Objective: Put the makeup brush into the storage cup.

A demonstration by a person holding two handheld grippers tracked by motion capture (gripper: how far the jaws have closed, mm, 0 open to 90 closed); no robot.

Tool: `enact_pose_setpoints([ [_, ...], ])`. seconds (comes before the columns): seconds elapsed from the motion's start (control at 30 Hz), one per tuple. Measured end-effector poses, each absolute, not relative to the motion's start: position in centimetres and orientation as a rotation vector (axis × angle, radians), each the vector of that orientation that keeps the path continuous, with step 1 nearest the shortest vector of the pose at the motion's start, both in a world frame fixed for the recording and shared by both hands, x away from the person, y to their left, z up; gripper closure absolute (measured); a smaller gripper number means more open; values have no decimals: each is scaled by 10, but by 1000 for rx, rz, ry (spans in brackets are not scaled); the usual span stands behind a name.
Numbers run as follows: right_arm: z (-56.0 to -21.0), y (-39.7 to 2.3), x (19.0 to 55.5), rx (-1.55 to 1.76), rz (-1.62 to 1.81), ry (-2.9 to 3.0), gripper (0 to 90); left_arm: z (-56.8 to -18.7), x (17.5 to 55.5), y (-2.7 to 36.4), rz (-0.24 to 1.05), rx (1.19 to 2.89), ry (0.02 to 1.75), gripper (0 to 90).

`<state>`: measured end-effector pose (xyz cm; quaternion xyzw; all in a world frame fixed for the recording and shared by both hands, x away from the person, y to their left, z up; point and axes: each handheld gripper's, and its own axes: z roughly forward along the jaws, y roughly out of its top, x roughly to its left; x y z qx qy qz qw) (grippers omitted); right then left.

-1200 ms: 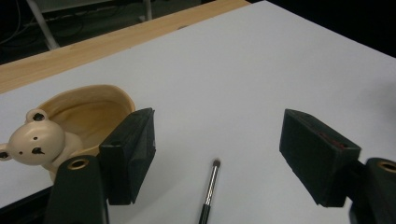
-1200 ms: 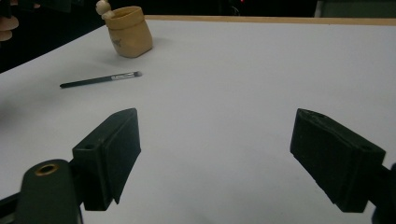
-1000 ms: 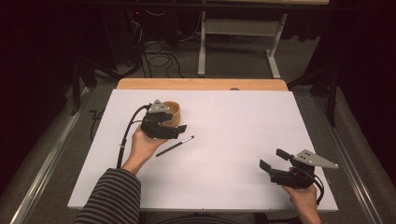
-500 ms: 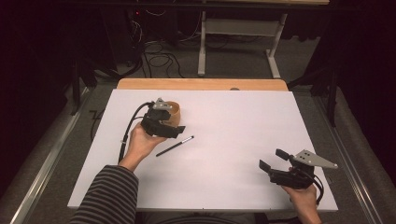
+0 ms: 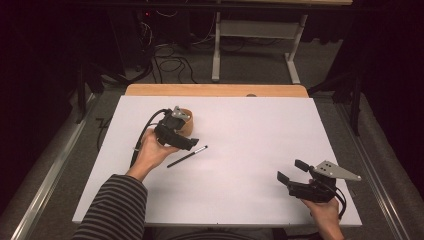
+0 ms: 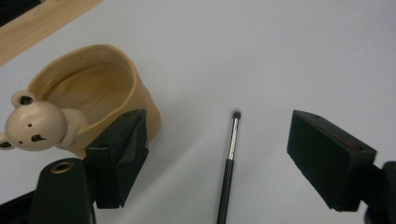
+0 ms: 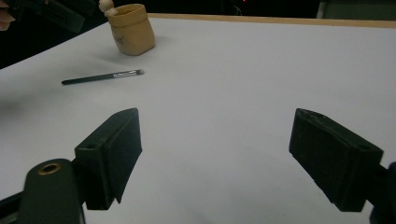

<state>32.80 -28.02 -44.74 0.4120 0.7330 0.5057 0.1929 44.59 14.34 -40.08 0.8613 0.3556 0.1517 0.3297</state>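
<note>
Your left gripper (image 6: 219,154) hangs over the white table (image 5: 260,130), jaws just opened wide and empty; the thin brush (image 6: 229,163) lies flat between them, beside the bear cup (image 6: 88,102); judge it light, stiff, roll-prone; pinch mid-handle; right gripper (image 7: 217,158) open, empty

You're in lab-like recording room: white-covered bench (image 5: 240,200), tangled cables (image 5: 170,62) on floor, metal desk frame (image 5: 252,47) beyond far edge.
</note>
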Motion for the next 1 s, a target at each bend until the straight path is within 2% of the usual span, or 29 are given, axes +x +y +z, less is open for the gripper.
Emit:
enact_pose_setpoints([
  [0.23, -447, -280, 328, 1153, 1419, 2060, 185, -400, 448, 139, 382, 2316, 926, 208],
  [1.0, -447, -279, 328, 1149, 1404, 2076, 184, -398, 458, 123, 369, 2499, 942, 302],
])
